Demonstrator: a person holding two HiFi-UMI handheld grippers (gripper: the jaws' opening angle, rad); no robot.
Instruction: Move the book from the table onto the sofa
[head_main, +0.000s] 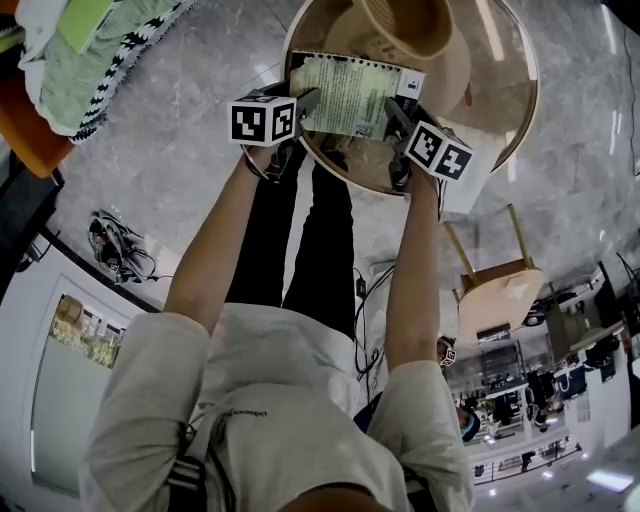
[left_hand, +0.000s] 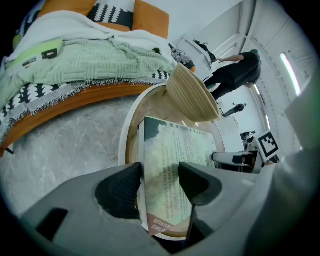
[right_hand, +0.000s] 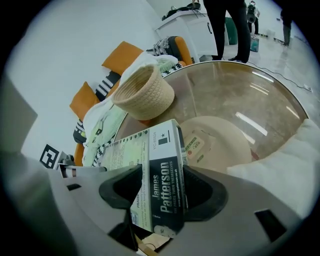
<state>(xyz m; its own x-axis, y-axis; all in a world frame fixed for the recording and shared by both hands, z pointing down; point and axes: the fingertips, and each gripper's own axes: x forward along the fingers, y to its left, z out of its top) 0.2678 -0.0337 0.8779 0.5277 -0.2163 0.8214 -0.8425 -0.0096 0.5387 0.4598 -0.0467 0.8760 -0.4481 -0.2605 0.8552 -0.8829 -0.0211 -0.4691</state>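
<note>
Gripping book (head_main: 350, 92) by opposite edges, left gripper (head_main: 306, 102) and right gripper (head_main: 396, 113) both clamped, at table's (head_main: 505, 70) near rim; open floor (head_main: 190, 110) between table and sofa (head_main: 70, 70).

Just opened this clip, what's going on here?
A person holds a gripper in each hand, and both are clamped on the book: the left gripper on one edge, the right gripper at the spine side. The book is over the round glass table, near a woven basket; whether it is lifted clear is hard to tell. The sofa, draped with a green blanket, lies to the person's left, not yet reached.
</note>
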